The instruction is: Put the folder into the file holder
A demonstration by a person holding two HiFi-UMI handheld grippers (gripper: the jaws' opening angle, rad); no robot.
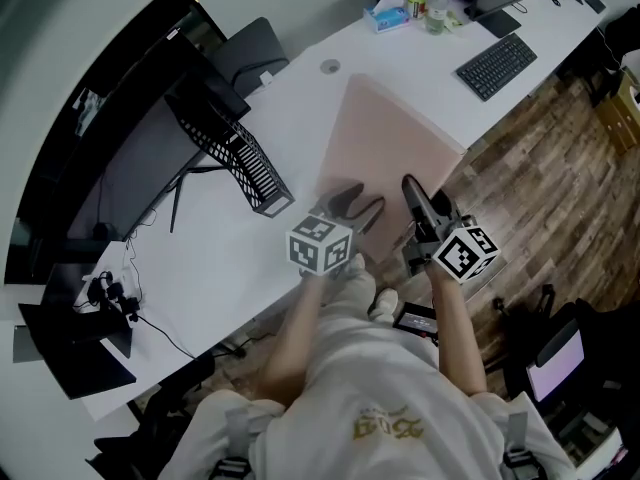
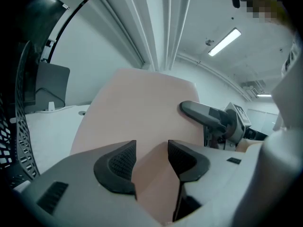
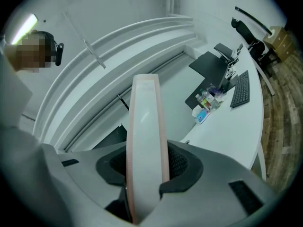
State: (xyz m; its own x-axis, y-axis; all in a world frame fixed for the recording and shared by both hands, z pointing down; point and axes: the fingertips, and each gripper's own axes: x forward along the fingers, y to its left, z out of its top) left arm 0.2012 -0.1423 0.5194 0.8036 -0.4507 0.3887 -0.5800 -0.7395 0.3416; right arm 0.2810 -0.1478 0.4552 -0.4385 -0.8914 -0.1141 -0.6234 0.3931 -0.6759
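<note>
Folder (image 1: 385,133), pink, tilted up over middle of tabletop (image 1: 200,268), its near end at tabletop's front edge, held by both grippers. Left gripper (image 1: 352,206) jaws wide, pads clamped on folder's near corner. Right gripper (image 1: 418,200), just beside it, jaws partly closed, pinching folder's thick edge. Black mesh file holder (image 1: 240,158) stands toward tabletop's left, apart from folder.
</note>
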